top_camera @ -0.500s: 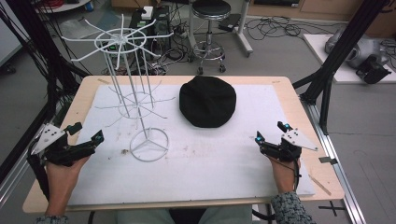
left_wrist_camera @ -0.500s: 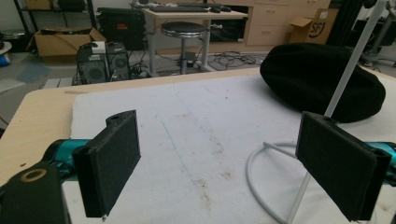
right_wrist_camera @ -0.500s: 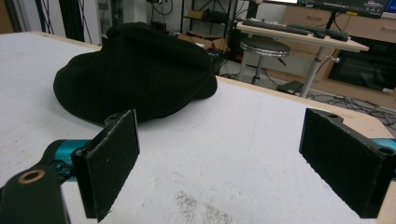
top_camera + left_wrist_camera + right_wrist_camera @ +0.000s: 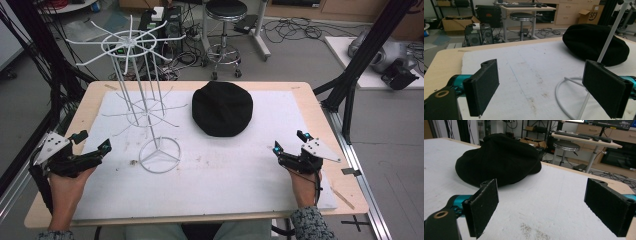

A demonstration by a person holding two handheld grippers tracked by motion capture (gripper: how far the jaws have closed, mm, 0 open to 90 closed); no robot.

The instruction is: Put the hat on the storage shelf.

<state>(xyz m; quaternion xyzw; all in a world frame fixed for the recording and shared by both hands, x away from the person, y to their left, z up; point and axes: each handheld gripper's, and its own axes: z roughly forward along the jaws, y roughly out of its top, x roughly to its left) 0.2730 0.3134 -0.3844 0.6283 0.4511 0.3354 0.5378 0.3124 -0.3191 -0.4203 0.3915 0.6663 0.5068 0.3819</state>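
A black cap [image 4: 222,108] lies on the white mat [image 4: 240,165] at the middle back of the table. A white wire display stand [image 4: 145,100] rises left of it, its ring base [image 4: 159,155] on the mat. My left gripper [image 4: 91,142] rests at the table's left edge, open, with nothing between its jaws; its own view shows the cap [image 4: 596,42] and the stand's base [image 4: 566,97] ahead. My right gripper [image 4: 290,142] sits at the right front, open and empty, with the cap [image 4: 499,162] ahead to its left.
The wooden table [image 4: 320,115] has a bare strip round the mat. A stool [image 4: 226,30], cables and computer cases [image 4: 165,22] stand on the floor beyond the far edge. Black frame posts [image 4: 360,65] rise at both sides.
The right gripper has shifted slightly; both remain open. The cap and stand have not moved.
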